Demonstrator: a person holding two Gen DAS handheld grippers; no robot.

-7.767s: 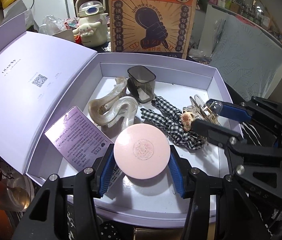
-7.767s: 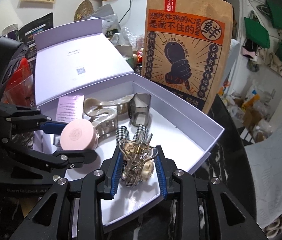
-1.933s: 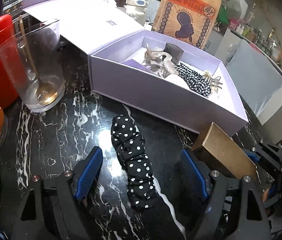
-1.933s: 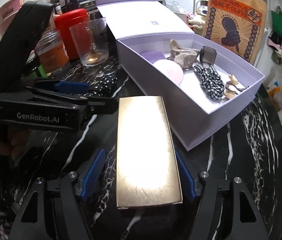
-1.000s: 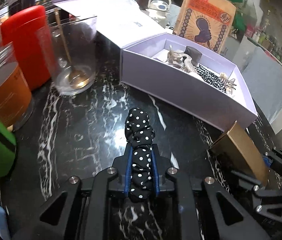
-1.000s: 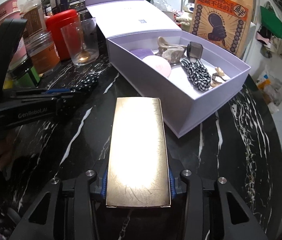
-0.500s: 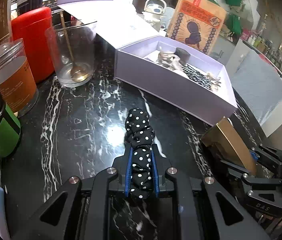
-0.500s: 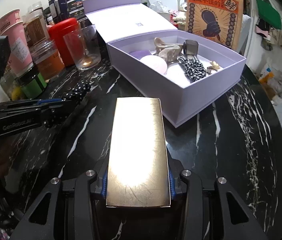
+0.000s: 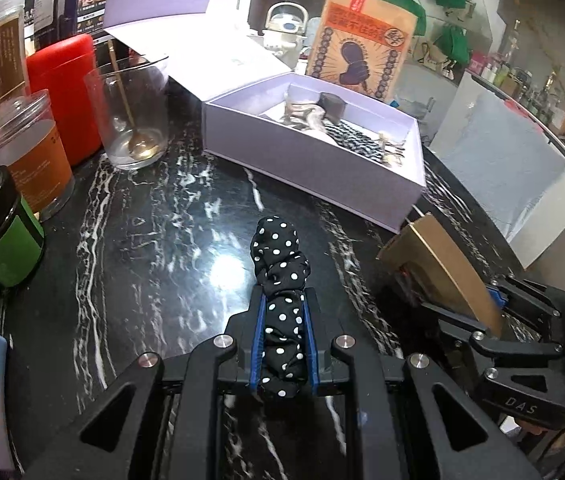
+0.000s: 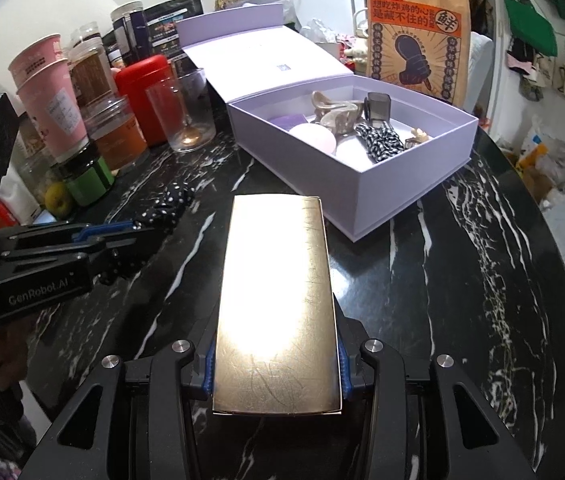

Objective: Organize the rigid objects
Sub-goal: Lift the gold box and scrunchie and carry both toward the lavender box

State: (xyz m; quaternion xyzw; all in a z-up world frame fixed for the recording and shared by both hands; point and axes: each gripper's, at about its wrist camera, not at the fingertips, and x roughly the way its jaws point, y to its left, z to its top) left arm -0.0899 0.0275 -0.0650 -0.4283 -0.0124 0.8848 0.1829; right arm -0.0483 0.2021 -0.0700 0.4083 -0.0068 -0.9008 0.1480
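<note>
Both grippers have drawn back from the lilac box (image 9: 314,152) since the earlier frames. Left gripper (image 9: 281,344) pinches the polka-dot scrunchie (image 9: 280,276) well short of the box; right gripper (image 10: 276,372) clamps the gold case (image 10: 278,300) just before its near corner.

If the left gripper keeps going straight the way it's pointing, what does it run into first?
Likely the black marble tabletop: the left gripper, shut on the polka-dot scrunchie, points steeply down at bare marble short of the lavender box. The scrunchie's tip would probably touch first. Depth is hard to judge.
</note>
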